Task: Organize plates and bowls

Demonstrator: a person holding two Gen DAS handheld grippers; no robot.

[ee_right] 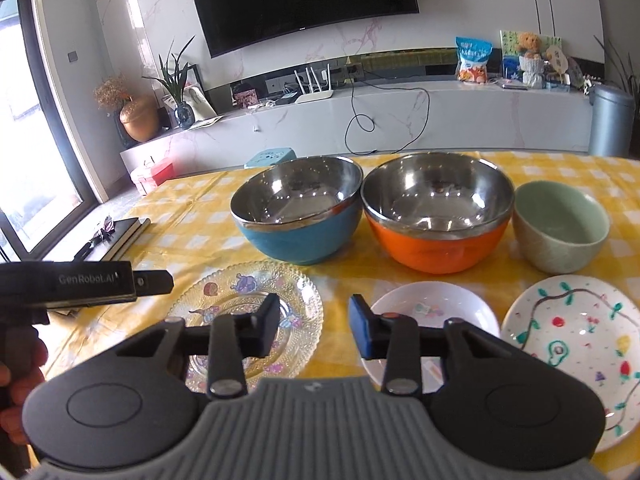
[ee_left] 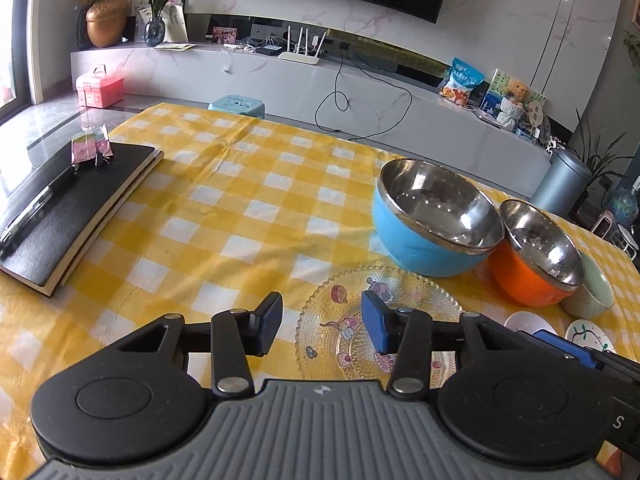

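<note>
A blue steel-lined bowl [ee_right: 296, 240], an orange one [ee_right: 436, 248] and a pale green cup-shaped bowl [ee_right: 560, 236] stand in a row on the yellow checked cloth. In front of them lie a clear patterned glass plate [ee_right: 240, 292], a small white plate [ee_right: 436, 304] and a painted white plate [ee_right: 576, 332]. My left gripper [ee_left: 322, 326] is open just above the near part of the glass plate [ee_left: 352, 300], with nothing between its pads. My right gripper [ee_right: 315, 328] is open over the gap between the glass plate and the small white plate, and holds nothing.
A black notebook [ee_left: 72, 208] with a pen and a pink packet [ee_left: 90, 148] lies at the table's left. The left gripper's black body [ee_right: 80, 284] and a hand [ee_right: 16, 380] fill the left side of the right wrist view. Bare cloth [ee_left: 240, 200] stretches behind the glass plate.
</note>
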